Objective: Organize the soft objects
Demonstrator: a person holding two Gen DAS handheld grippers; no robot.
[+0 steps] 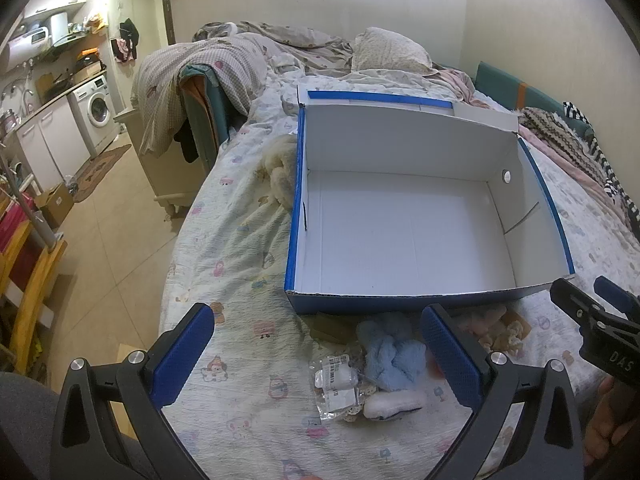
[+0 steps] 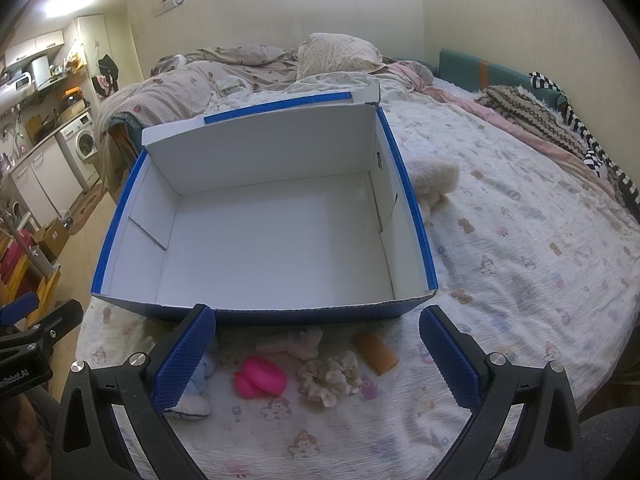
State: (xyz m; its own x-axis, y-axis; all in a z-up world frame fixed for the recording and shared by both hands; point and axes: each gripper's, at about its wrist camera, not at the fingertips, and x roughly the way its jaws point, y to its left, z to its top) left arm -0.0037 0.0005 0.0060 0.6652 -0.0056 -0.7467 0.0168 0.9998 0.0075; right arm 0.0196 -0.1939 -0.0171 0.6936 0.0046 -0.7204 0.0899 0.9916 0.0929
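Note:
An empty blue cardboard box (image 1: 436, 292) with a white inside sits on the bed, also the box (image 2: 120, 216) in the right wrist view. In front of it lie small soft things: a light blue plush (image 1: 390, 356), a white plush piece (image 1: 394, 404), a plastic bag (image 1: 336, 384), a pink toy (image 2: 260, 376), a beige scrunchie (image 2: 330, 376), a pale pink plush (image 2: 298, 342) and an orange-brown roll (image 2: 376, 352). My left gripper (image 1: 318, 358) hangs open above the blue plush. My right gripper (image 2: 316, 360) hangs open above the pink toy and scrunchie.
A cream fluffy item (image 2: 434, 178) lies beside the box's side wall. Quilts and pillows (image 1: 388, 52) pile up at the bed's far end, knitted and striped cloths (image 2: 560, 120) along the wall side. The floor (image 1: 116, 240) and a washing machine (image 1: 96, 112) lie left of the bed.

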